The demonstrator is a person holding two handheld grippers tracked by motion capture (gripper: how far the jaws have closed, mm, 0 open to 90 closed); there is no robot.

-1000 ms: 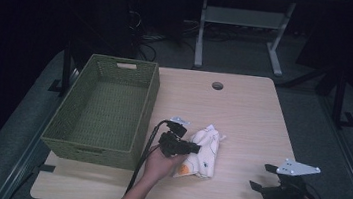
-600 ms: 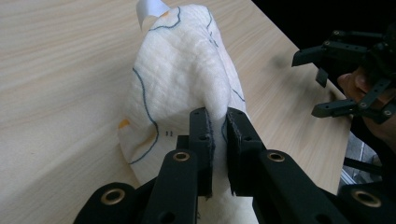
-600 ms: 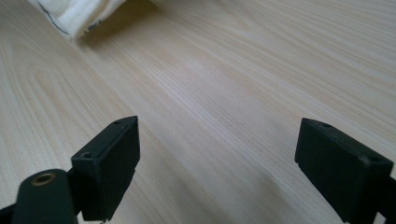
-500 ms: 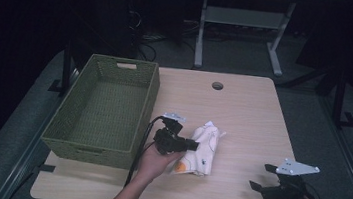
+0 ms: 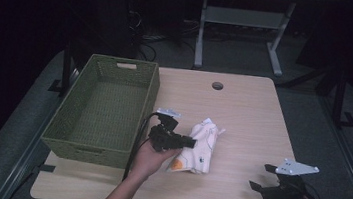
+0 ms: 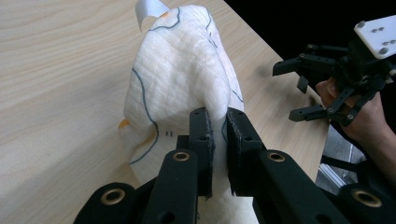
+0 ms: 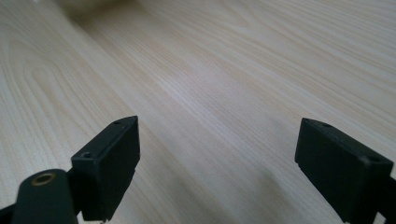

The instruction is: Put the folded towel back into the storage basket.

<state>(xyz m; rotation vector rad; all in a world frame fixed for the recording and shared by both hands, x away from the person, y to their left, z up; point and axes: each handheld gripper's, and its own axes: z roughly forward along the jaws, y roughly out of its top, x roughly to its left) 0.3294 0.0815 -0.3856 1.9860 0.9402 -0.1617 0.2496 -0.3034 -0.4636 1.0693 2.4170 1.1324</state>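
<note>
Pale wooden table point(image 5: 243, 112) in a dark room: the left gripper point(image 6: 218, 128) pinches a fold of the white cloth point(image 5: 200, 145) at centre, lifting it. Next comes carrying it left into the green basket point(image 5: 60, 131). The right gripper point(image 5: 266, 177) waits wide, near right.

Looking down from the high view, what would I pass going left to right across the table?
Green woven basket → left gripper → white cloth → right gripper.
</note>
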